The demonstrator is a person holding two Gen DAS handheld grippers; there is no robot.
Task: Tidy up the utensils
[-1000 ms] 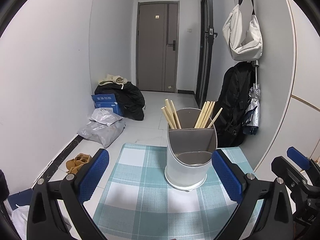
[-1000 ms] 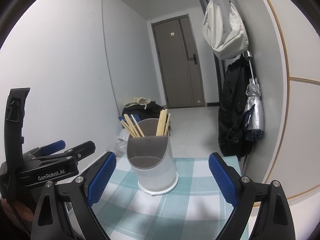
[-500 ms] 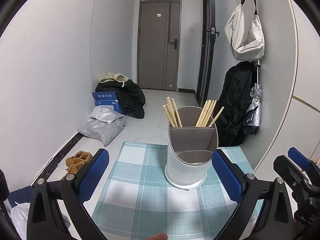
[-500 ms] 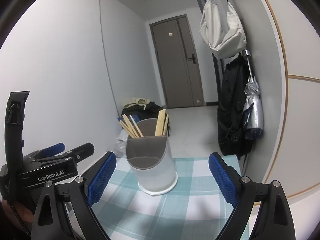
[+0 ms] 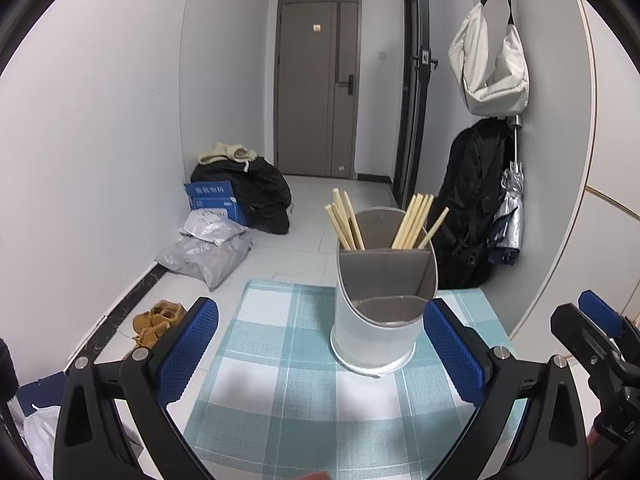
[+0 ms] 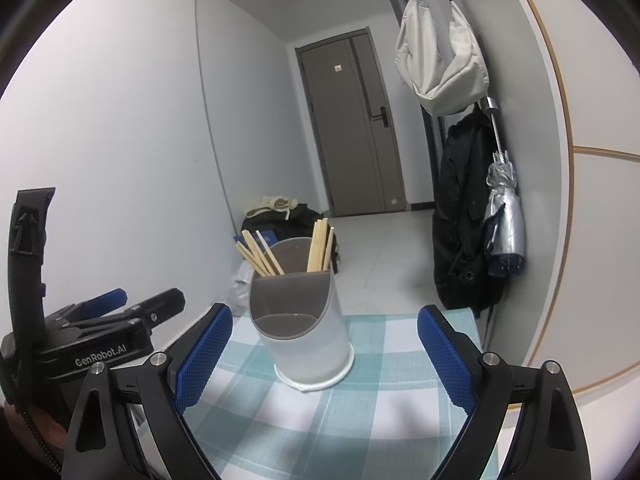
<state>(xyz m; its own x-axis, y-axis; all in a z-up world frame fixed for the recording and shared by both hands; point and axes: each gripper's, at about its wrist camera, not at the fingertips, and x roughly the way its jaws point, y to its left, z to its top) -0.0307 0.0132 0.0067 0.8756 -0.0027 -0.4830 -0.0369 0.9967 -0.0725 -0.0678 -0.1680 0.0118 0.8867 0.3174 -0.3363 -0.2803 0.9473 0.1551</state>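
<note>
Covering the near tabletop, a teal-and-white checked mat (image 5: pixel 288 364) runs back to its far edge, where the floor (image 5: pixel 308 216) drops away toward a closed door (image 5: pixel 316 84). On the mat stands a pale holder (image 5: pixel 374 340) with a grey liner, upright, near the far edge and right of centre in the left wrist view. It has three compartments: two at the back, split by a divider, and a lower one in front. Chopsticks (image 5: pixel 346 222) lean leftward in the back left compartment; another bunch (image 5: pixel 418 222) fans rightward in the back right one. What the front compartment holds cannot be told.

Bare mat lies open to the left of the holder and in front of it. On the right, a wall (image 5: pixel 560 200) stands close beside the mat's edge.

Both claws hover short of the holder, touching nothing. The left gripper (image 5: pixel 320 356) is spread wide and empty, its blue pads (image 5: pixel 188 350) flanking the holder. The right gripper (image 6: pixel 324 356) is likewise wide apart with nothing held.
</note>
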